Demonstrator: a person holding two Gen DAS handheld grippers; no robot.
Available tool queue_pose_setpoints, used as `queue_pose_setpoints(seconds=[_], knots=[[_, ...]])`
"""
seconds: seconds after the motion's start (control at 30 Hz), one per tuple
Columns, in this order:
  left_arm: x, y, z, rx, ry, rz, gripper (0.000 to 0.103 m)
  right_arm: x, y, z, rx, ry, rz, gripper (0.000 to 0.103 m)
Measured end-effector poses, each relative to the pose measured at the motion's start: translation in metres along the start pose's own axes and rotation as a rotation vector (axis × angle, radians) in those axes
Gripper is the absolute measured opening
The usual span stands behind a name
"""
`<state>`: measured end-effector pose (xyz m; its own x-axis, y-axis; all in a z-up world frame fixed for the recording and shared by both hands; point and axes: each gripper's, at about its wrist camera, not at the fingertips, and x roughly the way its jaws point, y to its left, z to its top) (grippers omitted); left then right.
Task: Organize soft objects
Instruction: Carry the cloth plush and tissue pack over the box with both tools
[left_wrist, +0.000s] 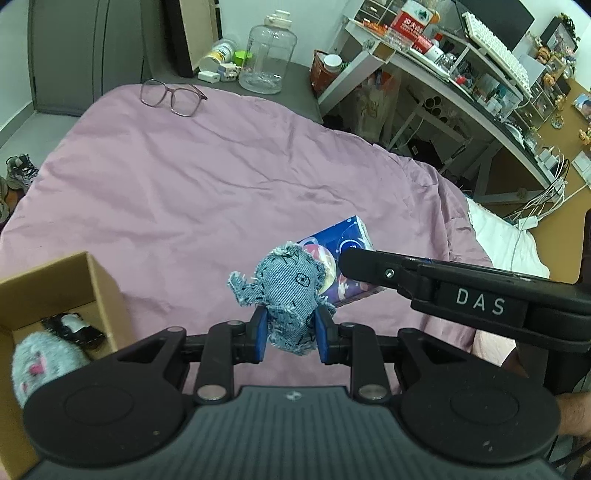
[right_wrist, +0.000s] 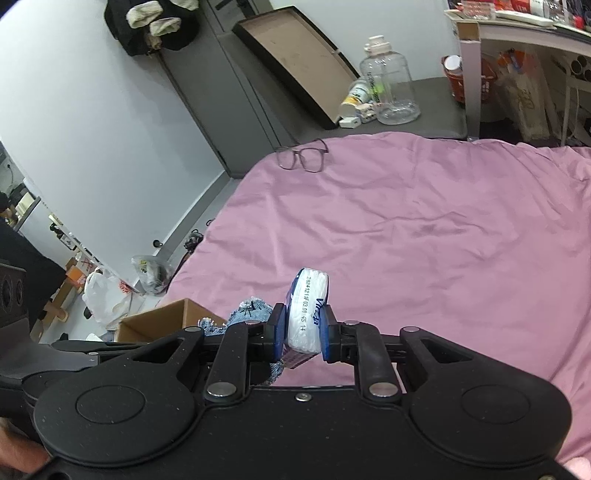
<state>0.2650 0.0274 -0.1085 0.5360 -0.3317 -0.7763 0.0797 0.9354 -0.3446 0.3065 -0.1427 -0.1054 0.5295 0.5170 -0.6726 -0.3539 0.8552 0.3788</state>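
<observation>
My left gripper (left_wrist: 290, 334) is shut on a frayed blue denim soft toy (left_wrist: 286, 288) and holds it above the pink bedspread (left_wrist: 184, 192). My right gripper (right_wrist: 303, 334) is shut on a blue and white tissue pack (right_wrist: 306, 314), held on edge above the bed; the pack also shows in the left wrist view (left_wrist: 341, 258), just right of the denim toy. A cardboard box (left_wrist: 66, 288) sits at the lower left and holds a grey plush (left_wrist: 33, 365) and a black and white soft item (left_wrist: 72, 326). The box also shows in the right wrist view (right_wrist: 162, 319).
Glasses (left_wrist: 171, 96) lie at the far end of the bed. A clear water jug (left_wrist: 267, 51) and small bottles stand on the grey ledge behind. A cluttered desk (left_wrist: 461, 74) runs along the right. Shoes (left_wrist: 20, 171) and bags (right_wrist: 107, 295) lie on the floor at the left.
</observation>
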Motion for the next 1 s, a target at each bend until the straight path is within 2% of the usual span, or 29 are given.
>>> queue_pose_setpoints(seconds=[0.43, 1.0], knots=[[-0.047, 0.032, -0.009, -0.033, -0.094, 0.033, 0.025, -0.004, 0.051, -0.003, -0.052, -0.033, 0.021, 0.019], [-0.1, 0.129, -0.029, -0.159, -0.19, 0.129, 0.025, 0.03, 0.121, -0.012, -0.152, -0.019, 0.03, 0.019]])
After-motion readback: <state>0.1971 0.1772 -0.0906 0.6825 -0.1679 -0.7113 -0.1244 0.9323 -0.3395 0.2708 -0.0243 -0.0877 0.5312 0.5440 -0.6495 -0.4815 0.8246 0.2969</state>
